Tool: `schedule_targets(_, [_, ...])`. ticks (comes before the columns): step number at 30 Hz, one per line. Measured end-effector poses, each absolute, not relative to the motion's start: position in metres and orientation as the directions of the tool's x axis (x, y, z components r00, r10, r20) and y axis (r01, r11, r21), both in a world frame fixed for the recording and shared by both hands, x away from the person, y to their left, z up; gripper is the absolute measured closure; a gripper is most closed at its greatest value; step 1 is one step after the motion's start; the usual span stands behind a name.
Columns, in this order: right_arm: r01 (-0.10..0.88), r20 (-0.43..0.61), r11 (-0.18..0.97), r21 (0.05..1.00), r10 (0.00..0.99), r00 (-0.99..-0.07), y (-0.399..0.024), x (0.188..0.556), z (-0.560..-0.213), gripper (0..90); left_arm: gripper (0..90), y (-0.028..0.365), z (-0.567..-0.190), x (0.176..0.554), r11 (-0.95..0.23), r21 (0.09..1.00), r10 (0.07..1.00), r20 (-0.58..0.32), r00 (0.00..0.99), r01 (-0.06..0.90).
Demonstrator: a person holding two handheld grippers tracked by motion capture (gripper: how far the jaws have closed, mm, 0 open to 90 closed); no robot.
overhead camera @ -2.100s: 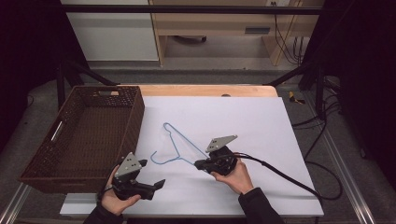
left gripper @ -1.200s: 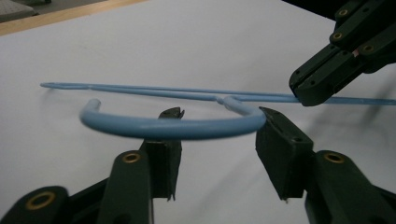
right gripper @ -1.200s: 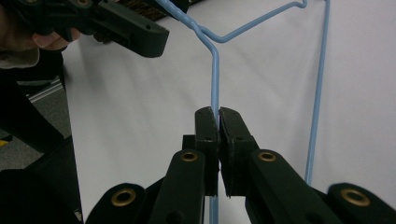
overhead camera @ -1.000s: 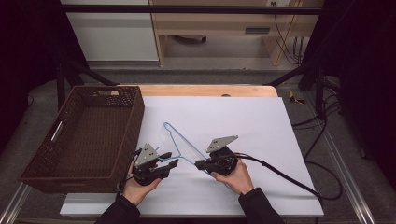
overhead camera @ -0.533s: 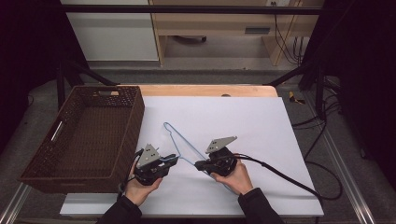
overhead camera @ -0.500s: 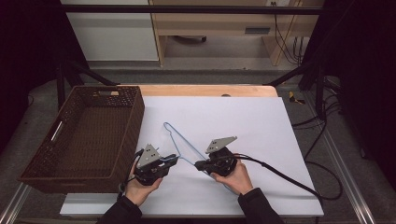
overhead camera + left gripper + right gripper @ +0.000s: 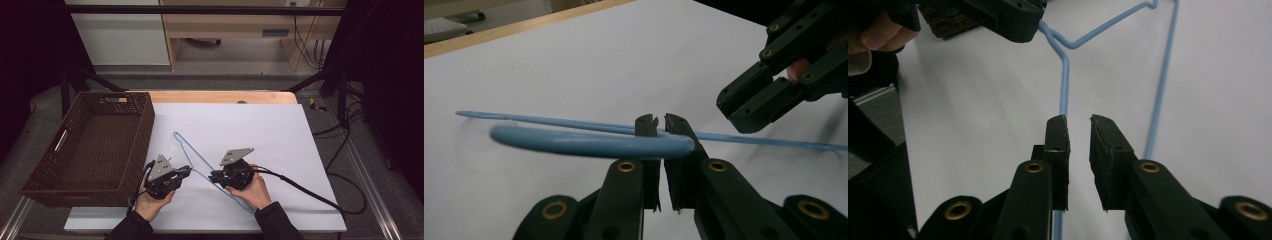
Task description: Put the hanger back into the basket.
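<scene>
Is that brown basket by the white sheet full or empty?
Empty. The high view looks straight into the basket and shows only its bare woven floor; the blue hanger lies outside it on the white sheet.

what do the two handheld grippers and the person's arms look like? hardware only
Both the left gripper and right gripper are black, each topped by a grey three-cornered plate. Their jaws are flat black links joined by brass-coloured rivets, ending in blocky black pads. A black cable trails from the right one across the table. The person wears dark long sleeves.
</scene>
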State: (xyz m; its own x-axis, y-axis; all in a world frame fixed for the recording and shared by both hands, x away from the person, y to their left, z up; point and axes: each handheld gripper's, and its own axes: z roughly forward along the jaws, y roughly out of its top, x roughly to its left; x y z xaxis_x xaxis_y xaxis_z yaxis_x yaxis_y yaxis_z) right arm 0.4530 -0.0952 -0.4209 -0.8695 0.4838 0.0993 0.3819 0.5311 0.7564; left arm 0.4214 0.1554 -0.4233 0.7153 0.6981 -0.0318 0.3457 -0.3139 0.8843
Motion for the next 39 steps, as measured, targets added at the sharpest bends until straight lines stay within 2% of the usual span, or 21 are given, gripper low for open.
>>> schedule_targets(1, [0.382, 0.099, 0.531, 0.756, 0.484, -0.870, -0.095, 0.453, -0.421, 77.7, 84.4, 0.155, -0.423, 0.421, -0.314, 0.884, 0.698, -0.030, 0.715, 0.345])
schedule_targets(2, [0.365, 0.069, 0.525, 0.769, 0.499, -0.864, -0.096, 0.451, -0.417, 68.6, 84.4, 0.155, -0.423, 0.421, -0.316, 0.884, 0.700, -0.028, 0.714, 0.344])
schedule_targets(3, [0.365, 0.069, 0.525, 0.769, 0.499, -0.864, -0.096, 0.451, -0.417, 68.6, 84.4, 0.155, -0.423, 0.421, -0.317, 0.884, 0.700, -0.026, 0.713, 0.344])
schedule_targets(5, [0.361, 0.058, 0.525, 0.771, 0.507, -0.860, -0.096, 0.449, -0.413, 57.7, 84.4, 0.154, -0.423, 0.421, -0.318, 0.884, 0.701, -0.025, 0.712, 0.343])
schedule_targets(6, [0.355, 0.044, 0.519, 0.777, 0.519, -0.854, -0.095, 0.448, -0.412, 55.2, 84.4, 0.154, -0.423, 0.421, -0.319, 0.884, 0.701, -0.024, 0.712, 0.343])
schedule_targets(10, [0.376, 0.040, 0.535, 0.756, 0.536, -0.843, -0.088, 0.445, -0.411, 48.6, 84.4, 0.153, -0.422, 0.420, -0.321, 0.883, 0.702, -0.022, 0.712, 0.344])
schedule_targets(14, [0.367, 0.002, 0.574, 0.732, 0.537, -0.844, -0.076, 0.442, -0.418, 47.2, 84.4, 0.153, -0.422, 0.420, -0.322, 0.883, 0.701, -0.021, 0.713, 0.342])
schedule_targets(20, [0.373, -0.025, 0.607, 0.702, 0.544, -0.839, -0.068, 0.442, -0.427, 65.8, 84.4, 0.152, -0.422, 0.420, -0.323, 0.882, 0.700, -0.021, 0.713, 0.344])
schedule_targets(26, [0.374, -0.025, 0.611, 0.697, 0.542, -0.840, -0.064, 0.443, -0.431, 77.4, 84.3, 0.151, -0.422, 0.419, -0.324, 0.882, 0.698, -0.021, 0.716, 0.342])
schedule_targets(28, [0.373, -0.021, 0.606, 0.702, 0.542, -0.840, -0.063, 0.442, -0.432, 85.0, 84.3, 0.151, -0.422, 0.419, -0.325, 0.882, 0.698, -0.020, 0.716, 0.341])
schedule_targets(32, [0.387, -0.008, 0.598, 0.702, 0.550, -0.835, -0.063, 0.442, -0.432, 86.9, 83.8, 0.151, -0.423, 0.418, -0.327, 0.884, 0.693, -0.017, 0.721, 0.335])
schedule_targets(35, [0.390, -0.013, 0.592, 0.705, 0.561, -0.828, -0.063, 0.441, -0.431, 87.3, 78.2, 0.151, -0.422, 0.418, -0.328, 0.888, 0.680, -0.015, 0.733, 0.323])
schedule_targets(39, [0.390, -0.032, 0.587, 0.709, 0.580, -0.814, -0.068, 0.442, -0.427, 87.5, 60.4, 0.153, -0.420, 0.415, -0.338, 0.890, 0.663, -0.005, 0.749, 0.306])
